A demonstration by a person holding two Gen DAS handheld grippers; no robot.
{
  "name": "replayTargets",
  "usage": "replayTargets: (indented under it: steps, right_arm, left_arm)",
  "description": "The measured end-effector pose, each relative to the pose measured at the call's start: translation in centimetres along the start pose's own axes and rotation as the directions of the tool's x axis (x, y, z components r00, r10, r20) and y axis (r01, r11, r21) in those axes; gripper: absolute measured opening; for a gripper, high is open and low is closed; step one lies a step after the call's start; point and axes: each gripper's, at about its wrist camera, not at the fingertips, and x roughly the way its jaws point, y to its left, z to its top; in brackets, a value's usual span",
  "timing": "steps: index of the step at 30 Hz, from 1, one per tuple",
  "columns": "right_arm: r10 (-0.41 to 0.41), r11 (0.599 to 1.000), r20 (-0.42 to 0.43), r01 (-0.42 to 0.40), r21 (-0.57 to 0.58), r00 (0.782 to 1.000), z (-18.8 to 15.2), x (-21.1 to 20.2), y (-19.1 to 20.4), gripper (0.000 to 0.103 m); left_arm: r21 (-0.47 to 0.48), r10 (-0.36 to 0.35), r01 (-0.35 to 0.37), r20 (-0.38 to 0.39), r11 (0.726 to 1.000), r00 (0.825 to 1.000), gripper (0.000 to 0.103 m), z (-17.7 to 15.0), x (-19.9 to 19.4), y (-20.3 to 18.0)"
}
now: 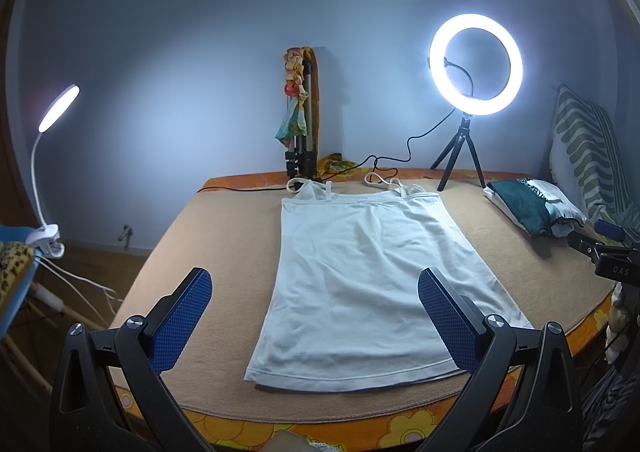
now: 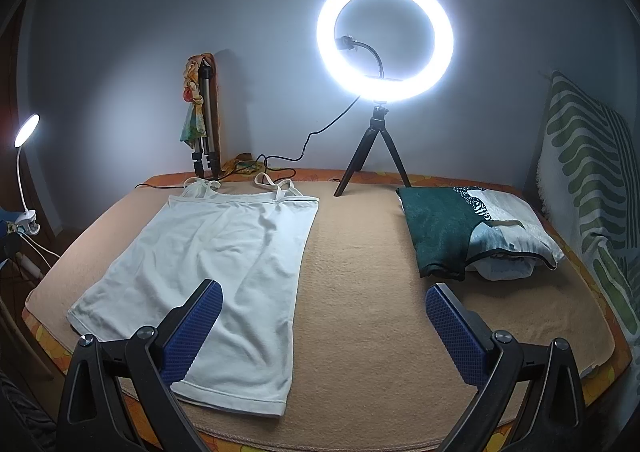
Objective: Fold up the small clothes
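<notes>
From the left wrist view, we see our left gripper (image 1: 315, 302) held above the near edge of a bed (image 1: 224, 236) covered in a tan blanket; its blue-padded fingers (image 1: 182, 322) stand wide apart and grip nothing; between them a white camisole (image 1: 360, 272) lies flat and unfolded on the blanket, hem toward us and thin straps toward the wall. Behind the straps a folded tripod (image 1: 302, 124) draped with a patterned scarf leans against the wall; to its right a lit ring light (image 1: 476, 64) stands on a small black tripod at the far edge of the bed; a stack of folded clothes (image 1: 532, 208), dark green on top, sits well apart from the camisole on the right; a clip-on lamp (image 1: 58, 108) glows at far left; part of our right gripper (image 1: 604, 252) shows at the right edge.

From the right wrist view, we see our right gripper (image 2: 324, 316) likewise spread open and empty; its left finger (image 2: 192, 332) hangs over the camisole's (image 2: 208, 260) near right part, though we cannot tell whether it touches the cloth; its right finger is over bare blanket. The folded clothes (image 2: 448, 232) rest to the right, near a striped cushion (image 2: 592, 188); the ring light (image 2: 385, 40) stands between the camisole and the stack, toward the wall.
</notes>
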Motion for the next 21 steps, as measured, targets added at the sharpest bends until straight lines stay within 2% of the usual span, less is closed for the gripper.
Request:
replayTargets:
  steps: [8, 11, 13, 16, 19, 21]
  right_arm:
    - [-0.005, 1.0, 0.008, 0.005, -0.006, 1.0, 0.1, 0.2, 0.3, 0.103]
    - [-0.001, 1.0, 0.016, 0.001, 0.005, 1.0, 0.3, 0.5, 0.4, 0.103]
    - [-0.005, 1.0, 0.056, 0.005, -0.002, 0.998, 0.2, 0.3, 0.6, 0.103]
    - [0.027, 0.999, 0.086, -0.025, -0.027, 0.996, 0.8, 0.3, 1.4, 0.103]
    - [0.079, 0.995, 0.049, -0.076, -0.058, 0.996, 2.0, 1.2, 2.6, 0.103]
    - [0.116, 0.989, 0.028, -0.113, -0.094, 0.993, 2.9, 1.8, 3.7, 0.103]
  left_arm:
    - [0.0, -0.007, 0.007, -0.011, 1.0, 1.0, 0.102, -0.3, 0.4, 1.0]
    - [-0.012, -0.012, 0.011, -0.059, 1.0, 0.998, 0.102, -0.9, 1.4, 2.0]
    - [-0.047, -0.027, 0.023, -0.083, 0.999, 0.996, 0.102, -1.6, 2.0, 2.9]
    - [-0.091, -0.07, 0.06, -0.11, 0.994, 0.992, 0.094, -2.5, 2.7, 4.5]
    - [-0.111, -0.085, 0.066, -0.17, 0.992, 0.982, 0.088, -3.4, 3.7, 5.3]
    - [-0.117, -0.092, 0.068, -0.21, 0.991, 0.973, 0.079, -4.0, 4.4, 6.0]
